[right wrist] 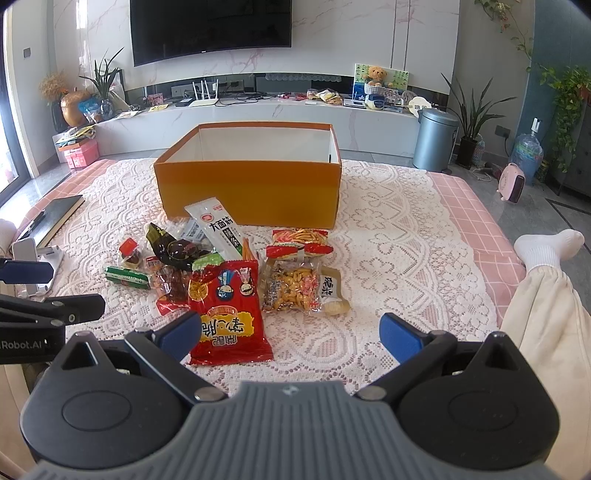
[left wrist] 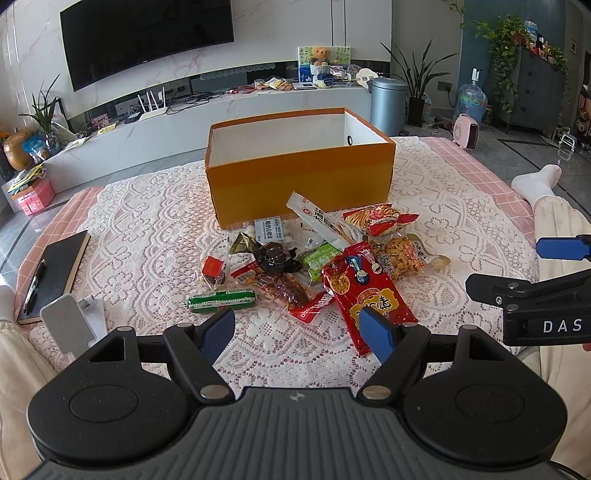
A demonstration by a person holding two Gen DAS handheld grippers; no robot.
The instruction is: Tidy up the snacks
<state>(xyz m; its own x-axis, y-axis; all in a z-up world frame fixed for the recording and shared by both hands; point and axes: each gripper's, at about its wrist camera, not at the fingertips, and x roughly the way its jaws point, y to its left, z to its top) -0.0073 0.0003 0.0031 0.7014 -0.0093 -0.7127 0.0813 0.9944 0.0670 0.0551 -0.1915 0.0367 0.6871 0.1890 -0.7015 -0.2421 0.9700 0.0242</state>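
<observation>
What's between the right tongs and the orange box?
In the right wrist view, the snack pile: a big red crinkly packet nearest the open right tongs, other packets behind it, then the orange cardboard box.

We see bright, even daylight in both views, seemingly from the window (right wrist: 9, 162) at the left edge. Shadows are soft. The television (right wrist: 210, 27) shows faint glare. Fisheye curvature bends the edges; corners darken. Focus is sharp.

worktop (right wrist: 461, 218) under pink check cloth with white lace overlay (right wrist: 388, 229). on it: open orange box (right wrist: 251, 192) toward the far side; heap of snack packets (right wrist: 229, 273) just in front; black notebook (left wrist: 55, 273) with pen (left wrist: 34, 286) at left edge; white phone stand (left wrist: 74, 325) near it.
</observation>
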